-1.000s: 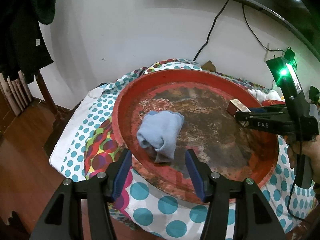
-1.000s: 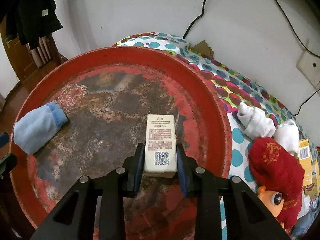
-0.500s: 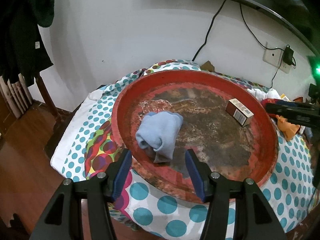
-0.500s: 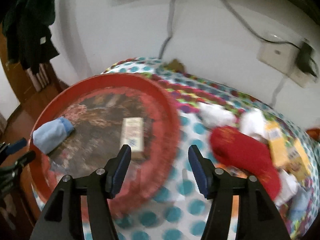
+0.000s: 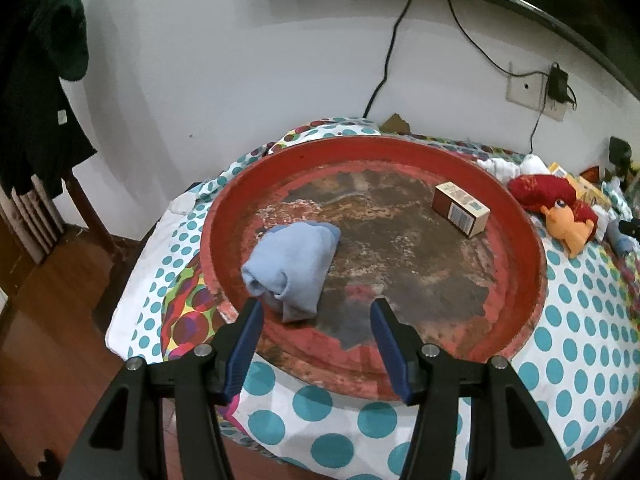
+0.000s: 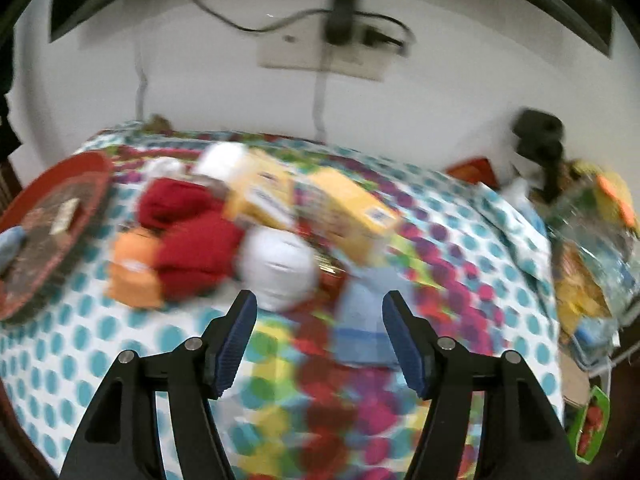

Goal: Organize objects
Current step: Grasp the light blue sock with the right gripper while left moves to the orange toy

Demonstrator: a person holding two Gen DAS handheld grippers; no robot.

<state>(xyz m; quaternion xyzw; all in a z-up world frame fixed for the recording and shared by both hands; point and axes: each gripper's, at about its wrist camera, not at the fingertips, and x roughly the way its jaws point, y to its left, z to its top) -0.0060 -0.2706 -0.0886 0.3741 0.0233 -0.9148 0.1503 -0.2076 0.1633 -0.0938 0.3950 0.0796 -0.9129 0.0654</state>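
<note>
A big round red tray (image 5: 516, 216) lies on the polka-dot cloth; it also shows at the left of the right wrist view (image 6: 80, 168). In it lie a rolled light-blue sock (image 5: 292, 268) and a small brown-and-white box (image 5: 460, 210). My left gripper (image 5: 316, 320) is open and empty at the tray's near rim, just in front of the sock. My right gripper (image 6: 320, 320) is open and empty above the cloth, facing a pile: a red and orange plush toy (image 6: 188, 240), a white sock ball (image 6: 280, 268), a blue sock (image 6: 364, 320) and yellow boxes (image 6: 348, 204). The right wrist view is blurred.
The white wall behind carries a socket (image 5: 528, 90) and cables. A dark coat (image 5: 36, 80) hangs at the left over wooden floor (image 5: 48, 280). A clear bag of snacks (image 6: 592, 248) lies at the cloth's right edge. The plush toy also shows right of the tray (image 5: 560, 212).
My right gripper let go of the box in the tray, opened, and swung right over the pile of toys and socks. My left gripper stayed open by the sock.
</note>
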